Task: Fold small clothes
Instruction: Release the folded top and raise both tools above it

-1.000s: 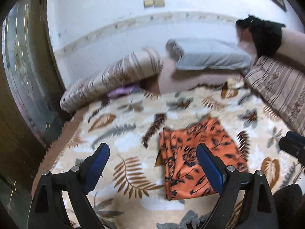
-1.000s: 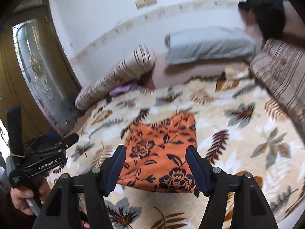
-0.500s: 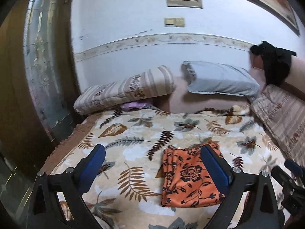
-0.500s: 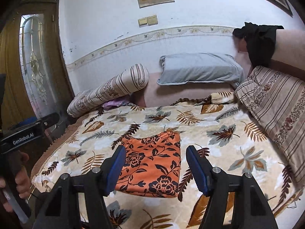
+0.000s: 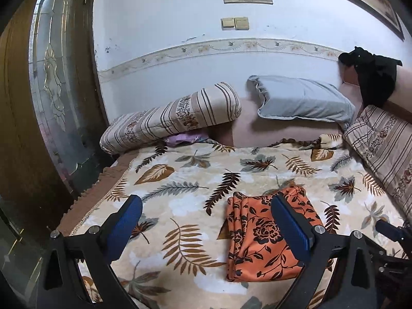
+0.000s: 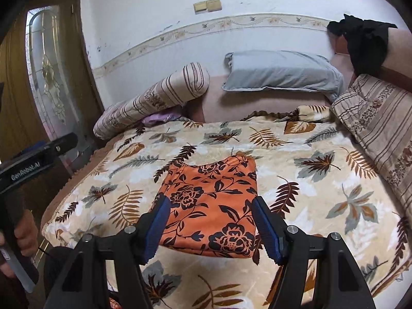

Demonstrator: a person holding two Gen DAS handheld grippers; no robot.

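Observation:
A folded orange garment with black flowers [image 5: 260, 234] lies flat on the leaf-patterned blanket [image 5: 185, 177]; it also shows in the right wrist view [image 6: 213, 206]. My left gripper [image 5: 206, 231] is open and empty, held above the blanket's near edge, with the garment behind its right finger. My right gripper [image 6: 211, 226] is open and empty, held back from the bed with the garment's near end seen between its fingers. The left tool's body [image 6: 36, 157] shows at the left of the right wrist view, held by a hand.
A striped bolster [image 5: 172, 118], a grey pillow [image 5: 301, 100] and a purple cloth [image 5: 182, 137] lie at the head of the bed. A striped cushion [image 5: 381, 149] lines the right side, with a black cloth [image 5: 373, 74] above it. A glass-panelled door [image 5: 54, 90] stands left.
Both grippers have lifted and pulled back from the garment, tilting up toward the wall. The garment lies still and both grippers stay open.

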